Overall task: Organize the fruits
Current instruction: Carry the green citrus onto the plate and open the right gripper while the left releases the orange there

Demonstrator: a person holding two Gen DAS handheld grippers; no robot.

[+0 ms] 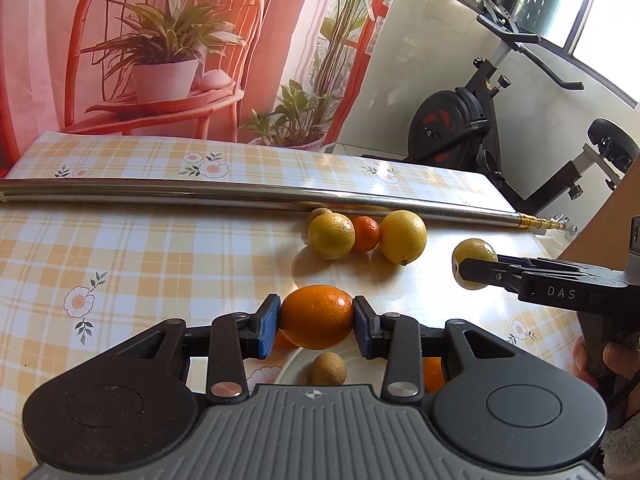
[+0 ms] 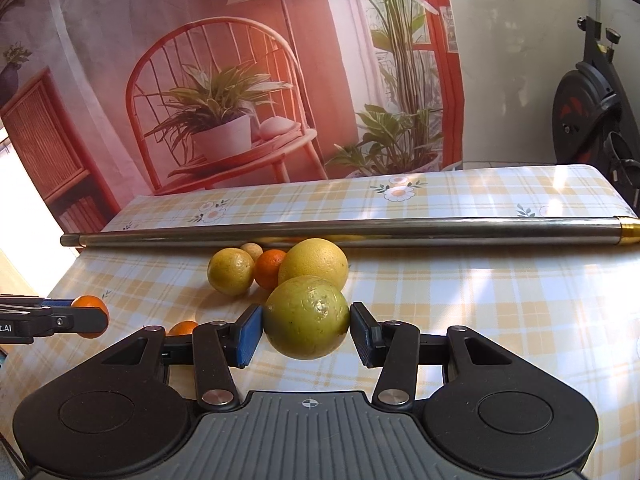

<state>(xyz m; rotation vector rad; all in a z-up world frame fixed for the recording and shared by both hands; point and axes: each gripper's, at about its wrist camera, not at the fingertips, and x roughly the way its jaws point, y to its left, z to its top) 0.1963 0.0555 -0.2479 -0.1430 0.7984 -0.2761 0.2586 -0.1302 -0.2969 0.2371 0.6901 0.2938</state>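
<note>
Orange peel fills the gap of my left gripper (image 1: 316, 322): its blue pads (image 1: 267, 326) are clamped on an orange (image 1: 317, 316), one pad against each side, and the fruit is held off the table. Just below and nearer to me than that orange, a white plate (image 1: 288, 368) shows between the fingers, with a small brown fruit (image 1: 329, 368) lying on it and a bit of another orange (image 1: 433, 374) at its right edge.

My right gripper (image 2: 306, 330) is closed on a yellow-green citrus (image 2: 307, 316), pads pressed to its left and right sides. From the left wrist view that gripper reaches in from the right with the same fruit at its tip.

Ahead of both grippers, on the checked tablecloth (image 1: 140, 260), a cluster of fruit lies close together: a yellow citrus (image 1: 331, 236) on the left, a small orange mandarin (image 1: 366, 233) in the middle, a larger yellow lemon (image 1: 403, 237) on the right, and a small tan fruit (image 1: 320, 213) behind them. Just beyond the cluster a long metal rod (image 1: 200, 192) lies across the table. Farther off hangs a printed backdrop (image 1: 180, 40), and an exercise bike (image 1: 472, 120) stands to the right.
</note>
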